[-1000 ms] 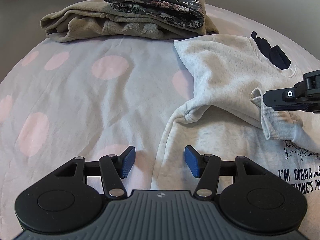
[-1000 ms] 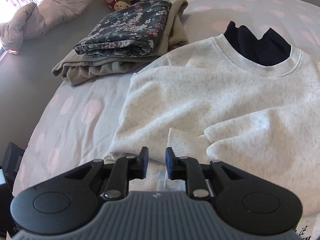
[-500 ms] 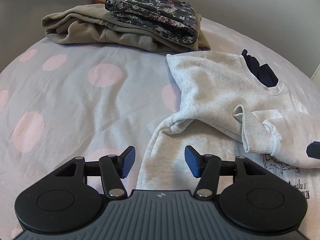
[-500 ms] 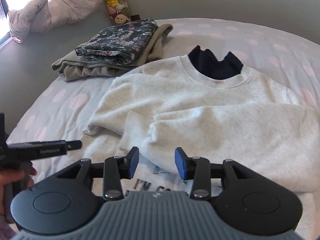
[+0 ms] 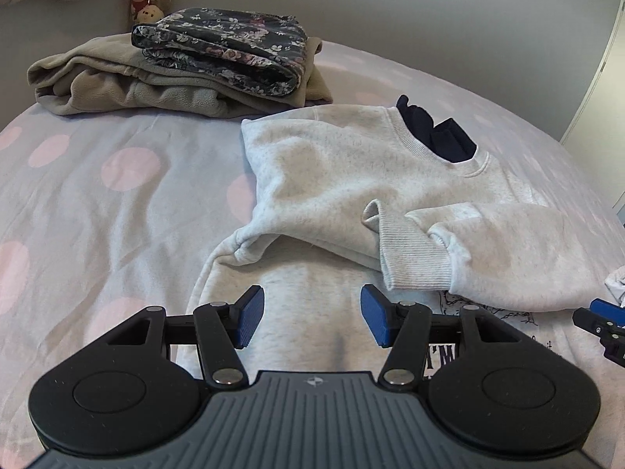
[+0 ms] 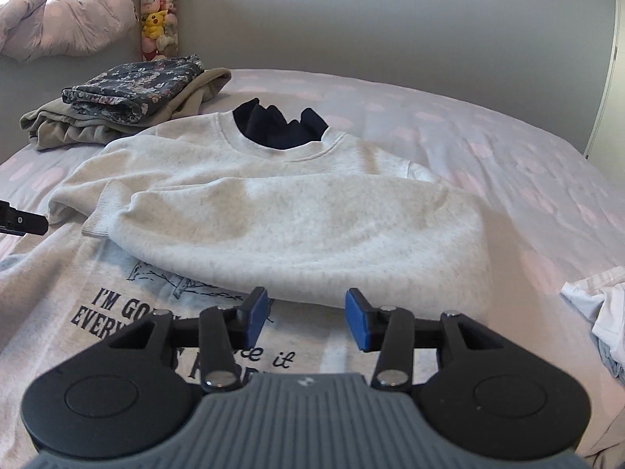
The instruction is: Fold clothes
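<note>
Garment in work: the grey sweatshirt (image 6: pixel 273 211) lies flat on the bed (image 6: pixel 488 144), filling the centre of the right wrist view, neckline toward the upper middle of the frame. A printed slogan shows on its front at lower left, so I judge it laid face up for folding.

Sleeve: one sleeve (image 5: pixel 488 250) is laid across the chest, its ribbed cuff (image 5: pixel 410 250) at centre right of the left wrist view. I judge it placed there to narrow the body before the next fold.

Dark garment: a navy item (image 6: pixel 281 129) shows inside the neckline, upper centre; whether it is a lining or a separate piece I cannot tell.

Left claw: my left claw (image 5: pixel 310 322) stands spread, nothing between the pads, above the lower body of the sweatshirt at bottom centre.

Right claw: my right claw (image 6: pixel 306 318) has just been opening and stands spread with nothing pinched, just short of the folded sleeve's near edge. I judge the sleeve released.

Finished stack: a floral garment (image 5: pixel 226 51) rests on a folded olive one (image 5: pixel 129 90), upper left, well apart from the work, presumably to keep done pieces clear.

Pending: a crumpled white item (image 6: pixel 601 308) lies at the right edge.

Next step, as judged: take the hem and fold it toward the neckline.
</note>
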Motion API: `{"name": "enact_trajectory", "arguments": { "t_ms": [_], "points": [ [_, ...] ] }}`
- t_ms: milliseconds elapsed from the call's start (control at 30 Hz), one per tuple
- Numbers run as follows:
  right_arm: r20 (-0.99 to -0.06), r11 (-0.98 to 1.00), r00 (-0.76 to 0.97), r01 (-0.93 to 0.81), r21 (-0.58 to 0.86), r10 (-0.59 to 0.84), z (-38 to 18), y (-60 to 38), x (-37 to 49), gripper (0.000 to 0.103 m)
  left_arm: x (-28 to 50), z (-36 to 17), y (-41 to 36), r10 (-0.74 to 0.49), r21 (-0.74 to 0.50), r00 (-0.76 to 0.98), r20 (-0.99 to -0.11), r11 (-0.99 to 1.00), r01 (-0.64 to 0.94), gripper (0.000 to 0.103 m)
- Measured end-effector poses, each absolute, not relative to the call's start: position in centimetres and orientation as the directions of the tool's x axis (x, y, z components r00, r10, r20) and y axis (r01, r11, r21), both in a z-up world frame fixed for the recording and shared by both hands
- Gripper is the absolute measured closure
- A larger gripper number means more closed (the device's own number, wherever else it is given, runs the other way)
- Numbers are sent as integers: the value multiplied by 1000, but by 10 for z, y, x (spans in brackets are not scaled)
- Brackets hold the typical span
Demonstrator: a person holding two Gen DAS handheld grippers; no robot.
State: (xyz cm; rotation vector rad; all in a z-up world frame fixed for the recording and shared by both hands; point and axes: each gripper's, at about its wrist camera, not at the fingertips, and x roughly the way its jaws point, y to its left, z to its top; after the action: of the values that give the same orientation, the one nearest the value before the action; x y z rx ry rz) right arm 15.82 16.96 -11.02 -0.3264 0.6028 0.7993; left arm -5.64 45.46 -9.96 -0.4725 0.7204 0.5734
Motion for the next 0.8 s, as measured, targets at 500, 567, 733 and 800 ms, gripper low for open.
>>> {"name": "enact_trajectory", "arguments": {
  "t_ms": [500, 567, 733, 800],
  "points": [
    [-668, 710, 486, -698, 91, 564, -134, 142, 199, 44, -7, -113, 452, 177, -369, 660, -730, 711, -599, 49],
    [-671, 718, 487, -689, 99, 560, -133, 140, 203, 43, 6, -121, 454, 174, -351, 637, -751, 713, -608, 50],
    [-683, 735, 485, -669, 112, 546, -134, 131, 214, 42, 27, -125, 453, 113, -380, 653, -749, 734, -562, 89],
    [-688, 739, 481, -663, 120, 543, -134, 128, 218, 42, 32, -113, 446, 127, -360, 667, -734, 761, -540, 101]
  ]
}}
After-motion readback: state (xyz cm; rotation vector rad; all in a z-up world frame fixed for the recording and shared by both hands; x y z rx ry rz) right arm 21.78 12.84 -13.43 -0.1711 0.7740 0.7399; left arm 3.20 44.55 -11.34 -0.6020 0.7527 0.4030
